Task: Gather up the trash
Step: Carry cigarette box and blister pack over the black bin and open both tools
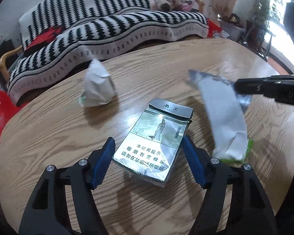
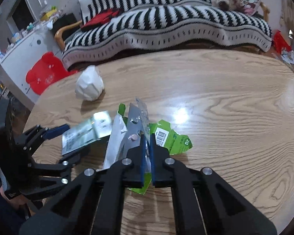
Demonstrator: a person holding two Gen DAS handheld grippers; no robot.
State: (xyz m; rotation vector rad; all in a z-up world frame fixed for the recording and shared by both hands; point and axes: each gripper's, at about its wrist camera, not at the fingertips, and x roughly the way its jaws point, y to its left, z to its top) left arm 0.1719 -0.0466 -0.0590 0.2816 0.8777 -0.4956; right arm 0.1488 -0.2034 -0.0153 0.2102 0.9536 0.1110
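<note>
A silver cigarette pack (image 1: 152,146) lies on the wooden table (image 1: 49,129). My left gripper (image 1: 149,148) is open, its blue fingers either side of the pack's near end. My right gripper (image 2: 147,139) is shut on a torn green and silver wrapper (image 2: 166,139) and holds it just above the table. In the left wrist view the wrapper (image 1: 225,117) hangs from the right gripper (image 1: 237,87) to the right of the pack. A crumpled white paper ball (image 1: 98,86) sits near the far left edge and also shows in the right wrist view (image 2: 89,86).
A sofa with a black and white striped blanket (image 1: 111,29) stands behind the table. A red plastic stool (image 2: 43,72) stands at the table's left end. A white cabinet (image 2: 23,47) with clutter is at far left.
</note>
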